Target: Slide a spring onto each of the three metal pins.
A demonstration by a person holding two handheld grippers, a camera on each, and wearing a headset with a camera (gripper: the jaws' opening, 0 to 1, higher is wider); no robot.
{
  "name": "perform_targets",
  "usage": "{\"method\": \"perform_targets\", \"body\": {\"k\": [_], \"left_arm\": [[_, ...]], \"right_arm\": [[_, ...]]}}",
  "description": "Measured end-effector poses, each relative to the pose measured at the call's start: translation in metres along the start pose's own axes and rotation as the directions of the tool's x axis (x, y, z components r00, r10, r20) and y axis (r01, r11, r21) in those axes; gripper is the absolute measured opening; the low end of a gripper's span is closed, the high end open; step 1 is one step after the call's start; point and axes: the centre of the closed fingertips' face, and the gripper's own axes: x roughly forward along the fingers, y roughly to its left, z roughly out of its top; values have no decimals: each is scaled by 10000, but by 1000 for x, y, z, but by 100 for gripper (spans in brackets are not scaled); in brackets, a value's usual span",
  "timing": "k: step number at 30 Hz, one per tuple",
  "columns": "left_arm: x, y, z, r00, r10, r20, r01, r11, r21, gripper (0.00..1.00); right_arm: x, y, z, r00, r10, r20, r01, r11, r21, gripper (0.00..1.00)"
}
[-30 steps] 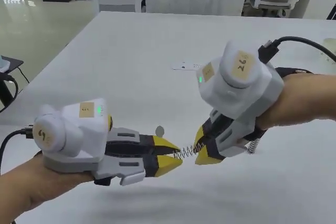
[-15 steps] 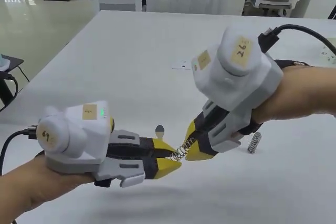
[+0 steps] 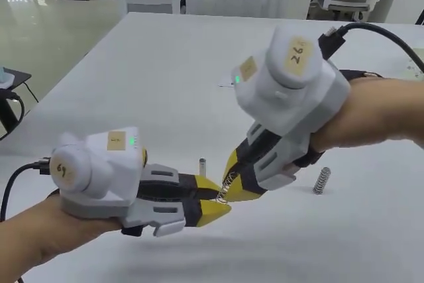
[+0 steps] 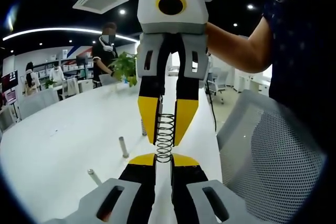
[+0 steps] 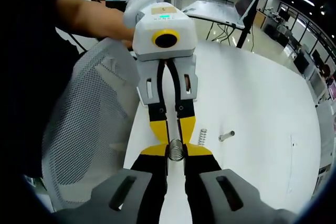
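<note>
The spring (image 3: 226, 189) is up in the air above the white tabletop (image 3: 165, 84), held between the two grippers. In the head view its long way runs on a slant. The low end is at the left gripper (image 3: 222, 205) and the high end goes up and to the right into the right gripper (image 3: 233, 183).

In the left gripper view the spring (image 4: 165, 129) goes straight away from the left gripper (image 4: 164, 161). Its near end sits between those yellow jaws, which are pressed close on it. The far part is pinched between the jaws of the right gripper (image 4: 165, 141), which points back at the camera.

In the right gripper view the spring (image 5: 176, 149) is seen from its end, like a small ring. The right gripper (image 5: 176, 156) has its jaws clamped on both sides of it. The left gripper (image 5: 175, 141) points at it from the other side, jaws almost together.

A pin (image 3: 202, 164) stands upright on the tabletop just behind the jaws. A second spring (image 3: 321, 180) stands upright near the right gripper. In the right gripper view, another pin (image 5: 227, 136) lies on its side beside the second spring (image 5: 202, 136).
</note>
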Motion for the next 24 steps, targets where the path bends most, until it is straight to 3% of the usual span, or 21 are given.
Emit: {"method": "perform_targets", "body": {"k": [12, 24], "left_arm": [[0, 2, -2, 10000, 5, -26, -5, 9999, -115, 3], [-4, 5, -5, 9999, 110, -80, -113, 9993, -353, 12]], "right_arm": [[2, -1, -2, 10000, 32, -93, -31, 10000, 31, 9], [-1, -7, -11, 9992, -128, -371, 131, 9999, 94, 9]]}}
